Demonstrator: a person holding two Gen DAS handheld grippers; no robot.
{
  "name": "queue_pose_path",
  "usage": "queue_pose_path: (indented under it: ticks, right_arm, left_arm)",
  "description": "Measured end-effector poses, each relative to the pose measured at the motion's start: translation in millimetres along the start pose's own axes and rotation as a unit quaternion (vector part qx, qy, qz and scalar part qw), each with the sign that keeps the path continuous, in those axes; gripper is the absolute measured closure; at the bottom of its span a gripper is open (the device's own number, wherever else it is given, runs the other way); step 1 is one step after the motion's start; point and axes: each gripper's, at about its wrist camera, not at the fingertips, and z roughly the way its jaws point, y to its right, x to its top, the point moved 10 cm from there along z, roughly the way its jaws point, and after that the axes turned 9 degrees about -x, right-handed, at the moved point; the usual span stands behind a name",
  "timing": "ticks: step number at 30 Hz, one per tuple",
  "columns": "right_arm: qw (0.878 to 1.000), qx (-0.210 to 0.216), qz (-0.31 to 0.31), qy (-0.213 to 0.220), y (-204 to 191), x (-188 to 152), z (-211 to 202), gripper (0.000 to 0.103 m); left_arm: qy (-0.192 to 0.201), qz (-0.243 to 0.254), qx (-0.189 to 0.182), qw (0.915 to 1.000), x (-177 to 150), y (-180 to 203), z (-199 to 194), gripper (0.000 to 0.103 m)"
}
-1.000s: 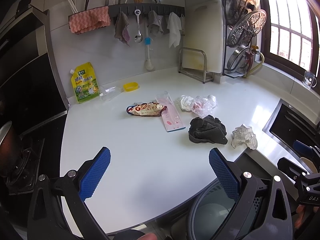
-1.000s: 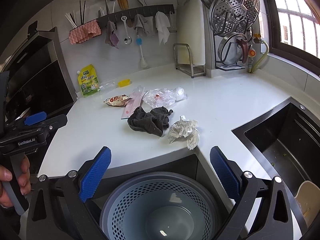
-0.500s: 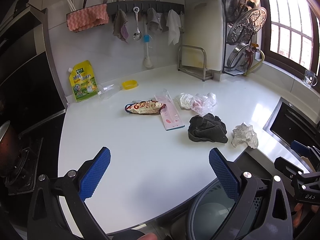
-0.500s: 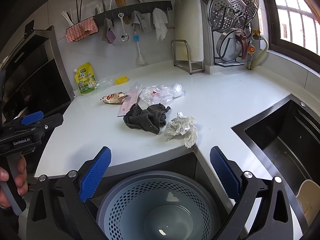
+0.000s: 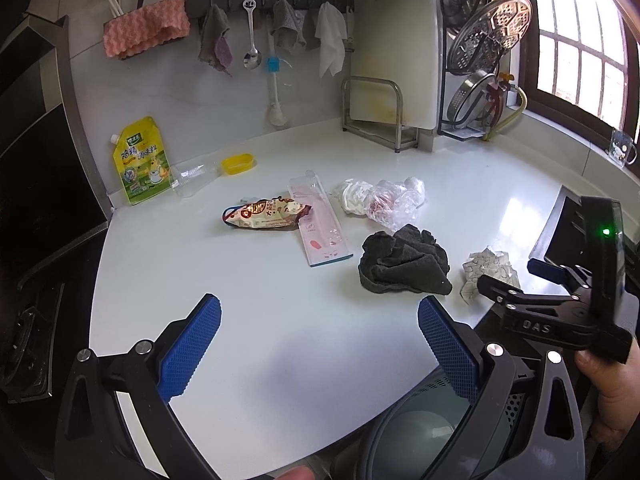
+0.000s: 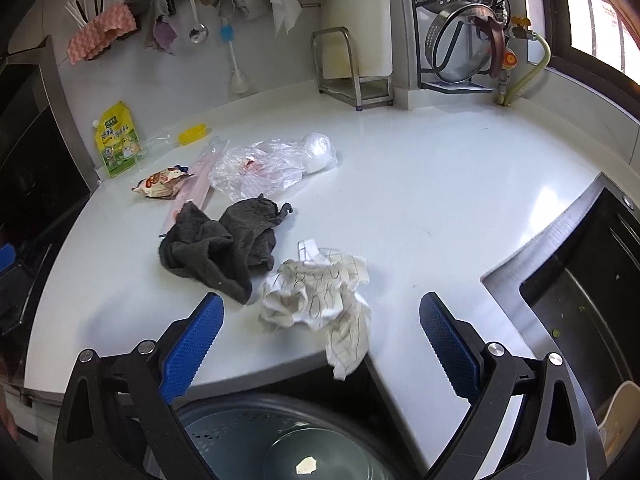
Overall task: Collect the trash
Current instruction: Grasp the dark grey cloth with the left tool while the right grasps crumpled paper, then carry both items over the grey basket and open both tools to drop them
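Note:
On the white counter (image 6: 420,184) lie a crumpled paper wad (image 6: 316,300) at the front edge, a dark grey rag (image 6: 224,244), a clear plastic bag (image 6: 272,164), a pink flat packet (image 5: 320,220) and a snack wrapper (image 5: 264,214). A grey perforated bin (image 6: 256,444) stands below the counter edge. My right gripper (image 6: 318,340) is open and empty, just in front of the paper wad (image 5: 488,272). My left gripper (image 5: 318,344) is open and empty over bare counter, short of the rag (image 5: 404,260).
A yellow pouch (image 5: 140,160), a clear cup (image 5: 190,178) and a yellow dish (image 5: 239,163) stand at the back wall. A steel sink (image 6: 580,280) is at the right. A stove (image 5: 24,328) is at the left. Racks with lids stand at the back right.
Both grippers have moved forward toward the counter. The right gripper has closed in on the paper wad and now shows in the left wrist view. Both stay open.

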Motion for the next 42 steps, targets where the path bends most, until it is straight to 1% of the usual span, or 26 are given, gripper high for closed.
queue_pose_path:
  ticks: [1,3,4,5,6,7,8,10,11,14,17,19,21,24,25,26,27,28,30,31,33,34,35,36,40,42]
  right_arm:
    - [1.000,-0.006,-0.003,-0.008,1,1,10,0.010]
    - [1.000,0.015,-0.008,-0.021,-5,1,24,0.010]
    - [1.000,0.017,-0.013,-0.023,-7,1,28,0.011]
    - [0.999,0.017,-0.021,-0.023,-8,0,32,0.024]
    - [0.999,0.005,-0.032,-0.016,-7,2,33,0.035]
    - [0.999,-0.009,-0.041,-0.013,-5,3,33,0.058]
    - [0.999,-0.007,-0.037,-0.014,-3,4,33,0.067]
    - [0.999,0.019,-0.023,-0.019,-1,4,32,0.074]
    - [0.999,0.023,-0.022,-0.020,0,4,32,0.077]
    - [0.999,0.029,-0.025,-0.016,4,0,27,0.080]
    - [0.999,0.033,-0.010,0.001,15,3,14,0.080]
    - [0.999,0.041,0.008,0.012,22,6,2,0.080]
    - [0.998,0.048,0.018,0.022,27,7,-10,0.080]
    - [0.998,0.055,0.016,0.032,28,6,-24,0.080]
    - [0.998,0.057,0.015,0.036,28,6,-29,0.079]
    - [0.997,0.058,0.014,0.041,28,7,-33,0.079]
    - [0.997,0.060,0.015,0.047,29,8,-37,0.079]
    - [0.997,0.062,0.015,0.052,30,8,-41,0.078]
    - [0.996,0.061,0.011,0.058,31,7,-47,0.078]
    - [0.996,0.060,0.009,0.059,30,6,-49,0.078]
    - [0.996,0.061,0.010,0.058,31,3,-51,0.078]
    - [0.996,0.061,0.012,0.058,32,2,-52,0.078]
    - [0.996,0.060,0.013,0.058,32,1,-54,0.078]
    - [0.996,0.060,0.014,0.058,32,0,-56,0.078]
    - [0.996,0.060,0.009,0.058,29,-8,-68,0.078]
    - [0.997,0.057,0.005,0.058,27,-13,-76,0.078]
  left_arm:
    - [-0.002,0.000,-0.003,1.0000,1,1,5,0.006]
    - [-0.007,-0.001,-0.006,1.0000,3,3,15,0.006]
    - [-0.009,-0.001,-0.006,0.9999,5,3,19,0.006]
    - [-0.009,-0.001,-0.008,0.9999,6,5,23,0.006]
    - [-0.011,-0.001,-0.010,0.9999,7,7,28,0.006]
    - [-0.011,-0.002,-0.012,0.9999,8,9,32,0.006]
    - [-0.012,-0.002,-0.017,0.9998,9,13,37,0.006]
    - [-0.017,0.002,-0.023,0.9996,9,21,50,0.006]
    - [-0.019,0.004,-0.026,0.9995,9,25,56,0.006]
    - [-0.023,0.016,-0.034,0.9990,11,42,76,0.006]
    - [-0.029,0.041,-0.028,0.9984,13,57,100,0.006]
    - [-0.046,0.041,-0.034,0.9975,12,66,118,0.006]
    - [-0.055,0.044,-0.023,0.9973,11,71,132,0.006]
    - [-0.069,0.053,-0.013,0.9961,7,75,149,0.006]
    - [-0.073,0.051,-0.013,0.9960,4,75,153,0.006]
    - [-0.073,0.045,-0.022,0.9961,2,74,154,0.009]
    - [-0.075,0.037,-0.039,0.9958,0,75,154,0.020]
    - [-0.073,0.032,-0.050,0.9956,-1,75,153,0.024]
    - [-0.064,0.033,-0.059,0.9956,-1,74,148,0.043]
    - [-0.065,0.031,-0.066,0.9952,-1,73,146,0.047]
    - [-0.064,0.031,-0.080,0.9943,-1,72,140,0.071]
    - [-0.060,0.034,-0.086,0.9939,1,71,136,0.080]
    - [-0.058,0.032,-0.092,0.9935,2,71,131,0.084]
    - [-0.056,0.028,-0.099,0.9931,3,70,126,0.086]
    - [-0.040,0.029,-0.111,0.9926,4,72,99,0.087]
    - [-0.031,0.028,-0.123,0.9915,3,74,81,0.087]
